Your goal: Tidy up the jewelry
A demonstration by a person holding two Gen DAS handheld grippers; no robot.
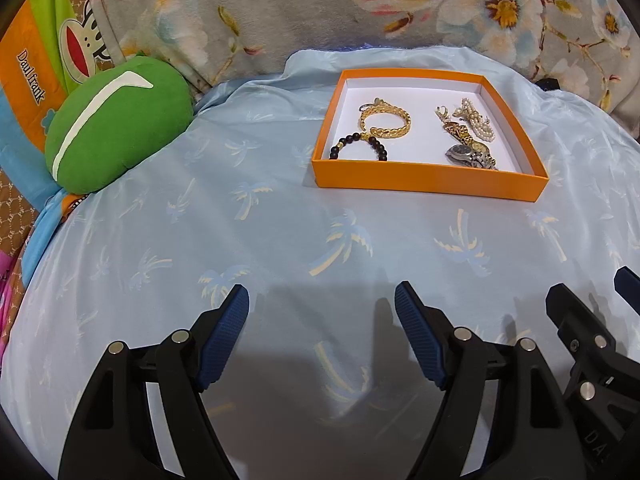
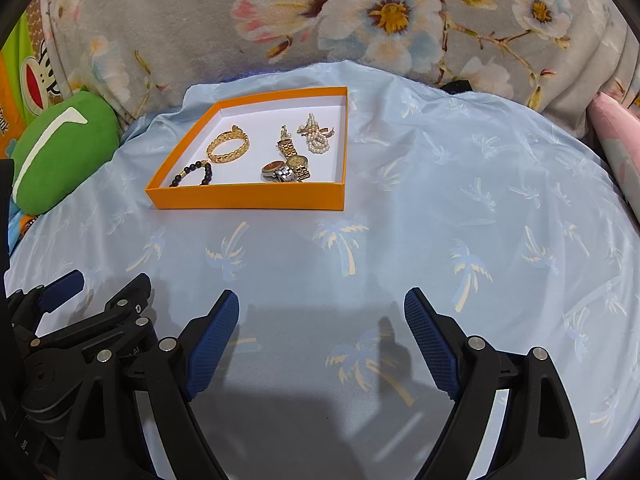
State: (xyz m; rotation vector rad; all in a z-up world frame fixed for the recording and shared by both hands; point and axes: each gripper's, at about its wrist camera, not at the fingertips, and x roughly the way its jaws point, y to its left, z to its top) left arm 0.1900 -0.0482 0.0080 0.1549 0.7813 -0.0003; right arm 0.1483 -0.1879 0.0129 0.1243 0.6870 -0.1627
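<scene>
An orange tray [image 1: 424, 182] [image 2: 244, 199] with a white floor lies on the light blue palm-print cloth. In it are a gold chain bracelet [image 1: 385, 120] [image 2: 228, 146], a black bead bracelet [image 1: 360, 145] [image 2: 192, 174], a silver and a gold watch [image 1: 470, 152] [image 2: 286, 168], and a pearl piece [image 1: 478, 118] [image 2: 316, 136]. My left gripper [image 1: 322, 308] is open and empty, low over the cloth, well in front of the tray. My right gripper [image 2: 322, 312] is also open and empty, beside the left one.
A green plush cushion [image 1: 116, 124] [image 2: 60, 156] lies left of the tray. A grey floral blanket [image 1: 320, 8] [image 2: 360, 20] rises behind the cloth. A pink pillow [image 2: 618, 144] sits at the right edge. The cloth [image 1: 280, 220] [image 2: 440, 220] spreads between grippers and tray.
</scene>
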